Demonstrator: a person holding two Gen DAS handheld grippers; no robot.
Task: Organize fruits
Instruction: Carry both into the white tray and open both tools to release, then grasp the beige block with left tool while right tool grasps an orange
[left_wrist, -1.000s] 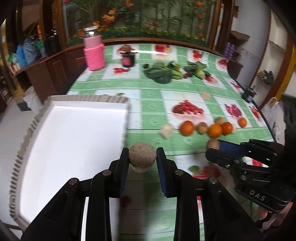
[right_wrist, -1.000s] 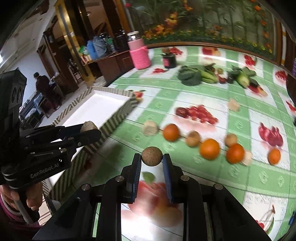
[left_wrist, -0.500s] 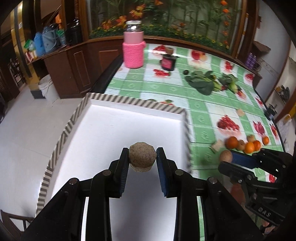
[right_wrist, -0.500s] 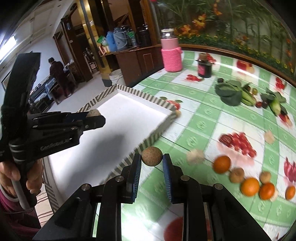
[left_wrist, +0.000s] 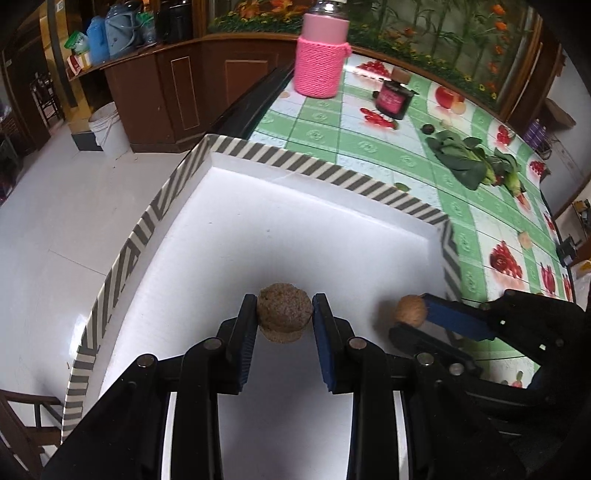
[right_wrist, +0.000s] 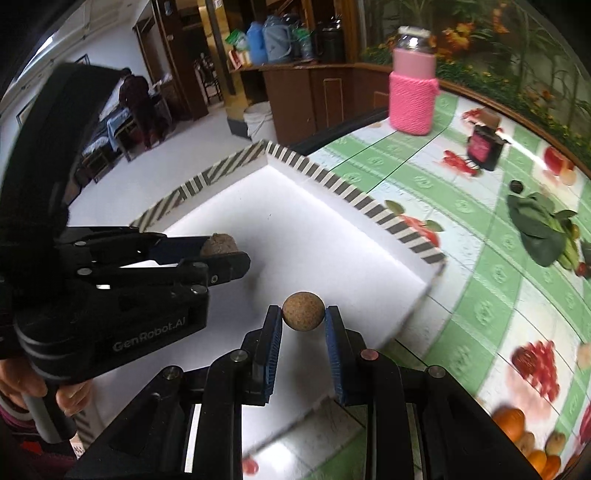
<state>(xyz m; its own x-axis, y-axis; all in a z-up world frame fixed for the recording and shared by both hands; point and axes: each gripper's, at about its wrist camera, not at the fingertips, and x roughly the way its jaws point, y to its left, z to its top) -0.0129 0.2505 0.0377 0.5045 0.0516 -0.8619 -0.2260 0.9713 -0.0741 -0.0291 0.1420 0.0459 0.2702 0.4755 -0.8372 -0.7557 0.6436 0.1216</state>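
My left gripper (left_wrist: 284, 317) is shut on a rough brown fruit (left_wrist: 283, 314) and hangs over the white floor of the tray (left_wrist: 280, 162) with the grey-striped rim. To its right, my right gripper (left_wrist: 412, 319) is shut on a smaller round brown fruit (left_wrist: 410, 310) near the tray's right wall. In the right wrist view, the right gripper (right_wrist: 303, 319) grips that round brown fruit (right_wrist: 303, 311) above the tray (right_wrist: 325, 177); the left gripper (right_wrist: 225, 254) holds its brown fruit (right_wrist: 218, 245) to the left.
A pink knitted jar (left_wrist: 320, 55), a small dark pot (left_wrist: 392, 99) and leafy greens (left_wrist: 463, 162) stand on the green checked tablecloth behind the tray. Oranges and brown fruits (right_wrist: 528, 439) lie at the lower right. A person (right_wrist: 135, 99) stands far off in the room.
Both grippers have travelled left from over the tablecloth to above the tray, each still holding its fruit. The row of oranges has slid out of the left wrist view.
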